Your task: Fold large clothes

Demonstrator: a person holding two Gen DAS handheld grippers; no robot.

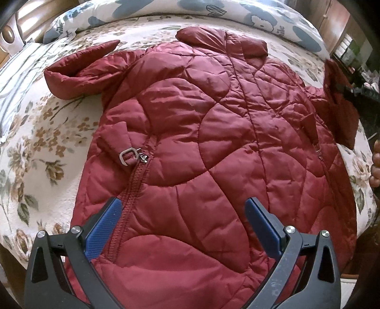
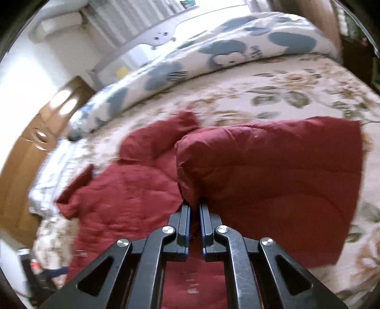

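Observation:
A dark red quilted jacket (image 1: 194, 133) lies spread flat on the floral bedspread (image 1: 47, 133), collar toward the pillow, with a zipper and a metal buckle (image 1: 128, 155) on its left side. My left gripper (image 1: 182, 214) is open and empty, hovering just above the jacket's lower hem. My right gripper (image 2: 194, 209) is shut on the jacket's right sleeve (image 2: 273, 180) and holds it lifted above the bed. In the left wrist view that raised sleeve (image 1: 342, 107) shows at the far right. The left sleeve (image 1: 78, 73) lies folded at the upper left.
A white pillow with blue cartoon print (image 1: 213, 12) (image 2: 213, 54) lies along the head of the bed. A wooden headboard (image 2: 35, 147) stands at the left. The bed's edge (image 1: 14, 249) is close below my left gripper. A hand (image 1: 375, 166) shows at the right edge.

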